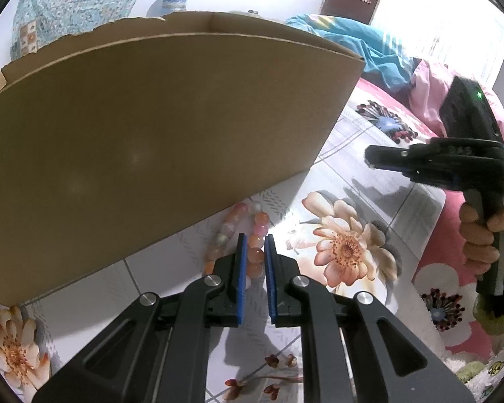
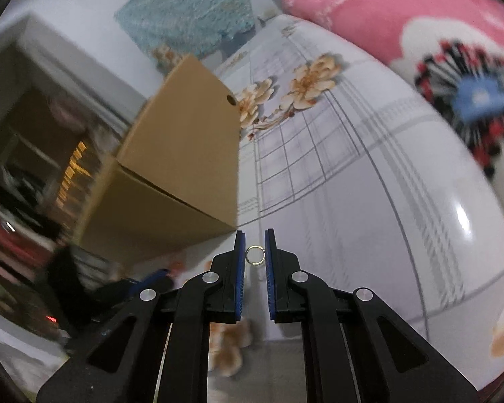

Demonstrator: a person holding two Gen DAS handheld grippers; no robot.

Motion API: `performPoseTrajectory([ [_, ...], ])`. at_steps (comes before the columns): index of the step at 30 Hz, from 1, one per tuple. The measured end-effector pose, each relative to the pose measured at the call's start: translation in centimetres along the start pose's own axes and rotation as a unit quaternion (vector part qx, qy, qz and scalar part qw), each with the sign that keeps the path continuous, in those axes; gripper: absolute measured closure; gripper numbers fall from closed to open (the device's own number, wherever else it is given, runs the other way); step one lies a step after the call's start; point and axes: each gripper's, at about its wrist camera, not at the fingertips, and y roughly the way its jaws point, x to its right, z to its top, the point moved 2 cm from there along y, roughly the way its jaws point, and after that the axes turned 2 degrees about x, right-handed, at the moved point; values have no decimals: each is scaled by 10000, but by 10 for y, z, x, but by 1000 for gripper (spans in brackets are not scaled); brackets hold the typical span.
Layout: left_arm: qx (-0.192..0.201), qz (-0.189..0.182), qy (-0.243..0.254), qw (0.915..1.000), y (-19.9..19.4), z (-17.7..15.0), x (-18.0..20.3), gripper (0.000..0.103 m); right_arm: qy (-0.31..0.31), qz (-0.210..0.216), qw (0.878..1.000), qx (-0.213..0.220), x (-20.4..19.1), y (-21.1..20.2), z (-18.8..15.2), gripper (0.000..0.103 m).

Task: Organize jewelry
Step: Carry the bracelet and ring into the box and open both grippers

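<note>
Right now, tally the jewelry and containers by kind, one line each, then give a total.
Beaded bracelet, pink and orange beads, between the left gripper fingers: 1
Small metal ring, between the right gripper fingers: 1
Cardboard box: 1
Total: 3

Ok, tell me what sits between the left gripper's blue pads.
In the left wrist view, one side of the pink and orange bead bracelet runs between the left gripper's pads; whether they touch it is unclear.
</note>
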Motion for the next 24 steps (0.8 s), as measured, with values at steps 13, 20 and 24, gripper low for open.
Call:
performPoseTrajectory([
  [13, 392, -42, -157, 9991, -37, 7, 2, 94, 299, 685, 9971, 143, -11, -18, -3, 94],
  [20, 837, 25, 9, 9965, -86, 26, 6, 94, -232, 845, 9956, 333, -48, -31, 7, 94],
  [24, 1154, -163, 14, 9932, -115, 39, 11, 94, -627, 956, 9923, 471, -78, -41, 20, 94],
])
